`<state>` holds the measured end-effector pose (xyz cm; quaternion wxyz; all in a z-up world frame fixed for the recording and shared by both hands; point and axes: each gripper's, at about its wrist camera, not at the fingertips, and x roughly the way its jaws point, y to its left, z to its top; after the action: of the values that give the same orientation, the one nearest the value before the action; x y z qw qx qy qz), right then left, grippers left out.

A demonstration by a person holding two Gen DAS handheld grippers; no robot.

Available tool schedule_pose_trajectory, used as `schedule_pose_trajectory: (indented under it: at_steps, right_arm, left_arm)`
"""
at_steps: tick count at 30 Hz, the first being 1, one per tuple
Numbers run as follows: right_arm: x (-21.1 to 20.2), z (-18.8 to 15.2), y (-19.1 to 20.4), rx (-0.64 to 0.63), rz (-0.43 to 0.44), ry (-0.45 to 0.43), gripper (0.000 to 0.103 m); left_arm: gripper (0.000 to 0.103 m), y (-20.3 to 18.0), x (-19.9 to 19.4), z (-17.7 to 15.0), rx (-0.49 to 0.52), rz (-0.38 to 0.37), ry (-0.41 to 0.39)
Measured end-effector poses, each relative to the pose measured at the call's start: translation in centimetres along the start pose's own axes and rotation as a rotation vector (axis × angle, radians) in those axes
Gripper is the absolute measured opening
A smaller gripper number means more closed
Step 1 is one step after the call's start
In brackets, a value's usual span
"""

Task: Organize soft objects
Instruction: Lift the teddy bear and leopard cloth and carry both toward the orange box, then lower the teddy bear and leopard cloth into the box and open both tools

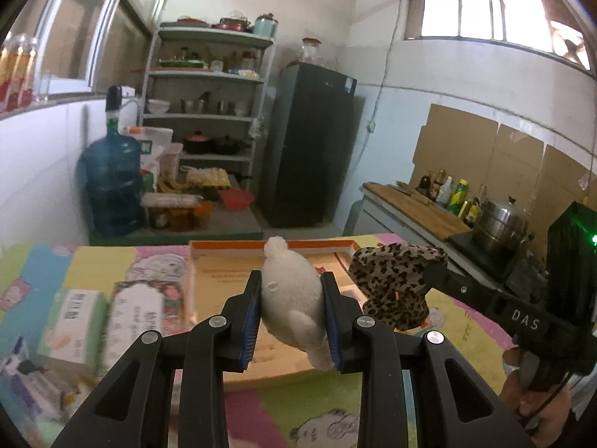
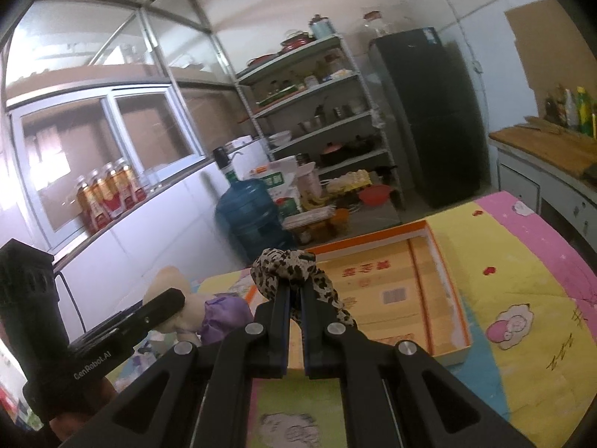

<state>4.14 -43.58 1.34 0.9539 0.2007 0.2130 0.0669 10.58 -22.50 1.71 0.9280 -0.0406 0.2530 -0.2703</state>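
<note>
My left gripper (image 1: 291, 291) is shut on a white plush toy (image 1: 291, 298) and holds it above the shallow orange-rimmed cardboard box (image 1: 220, 261). My right gripper (image 2: 294, 295) is shut on a leopard-print soft cloth (image 2: 291, 268), also above the table beside the box (image 2: 429, 298). In the left wrist view the leopard cloth (image 1: 395, 283) hangs to the right of the plush, held by the right gripper. In the right wrist view the plush (image 2: 175, 280), with a purple part (image 2: 224, 315), shows at the left, in the left gripper.
The table has a colourful cartoon cover (image 1: 309, 403). Two flat packets (image 1: 74, 324) lie at its left. Beyond the table stand a blue water jug (image 1: 112, 183), a metal shelf rack (image 1: 209, 104), a dark fridge (image 1: 309, 142) and a counter with bottles and a steel pot (image 1: 500, 224).
</note>
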Motion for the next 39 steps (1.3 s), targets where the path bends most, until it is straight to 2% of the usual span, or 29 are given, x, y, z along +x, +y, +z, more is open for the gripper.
schedule_pose_trajectory:
  at_steps: [10,16,24,27,29,34,37,39]
  right_arm:
    - [2.4,0.0,-4.7,0.073,-0.032,0.031,0.005]
    - [4.0,-0.4,-6.5,0.119,-0.039,0.061,0.005]
    - [6.4,-1.1,-8.1,0.137,-0.051,0.110,0.005]
    - [6.9,-1.2,-8.4,0.134,-0.065,0.120,0.006]
    - [7.1,-1.3,-8.4,0.133,-0.073,0.125,0.006]
    - [7.7,-1.4,-8.5,0.124,-0.094,0.135,0.007]
    - [7.9,-1.5,-8.5,0.118,-0.108,0.142,0.008]
    - [8.0,-1.6,-8.6,0.115,-0.117,0.146,0.016]
  left_arm:
    - [0.031,-0.7,6.6,-0.5,-0.078,-0.029,0.099]
    - [0.031,0.1,9.7,-1.4,-0.129,0.003,0.171]
    - [0.033,1.3,12.0,-2.1,-0.138,0.031,0.240]
    - [0.037,1.6,12.8,-2.3,-0.140,0.036,0.264]
    - [0.052,1.5,13.0,-2.4,-0.131,0.057,0.270]
    - [0.071,1.5,12.7,-2.0,-0.107,0.103,0.233]
    - [0.073,1.4,12.3,-1.8,-0.099,0.120,0.216]
    - [0.073,1.3,12.1,-1.6,-0.094,0.123,0.212]
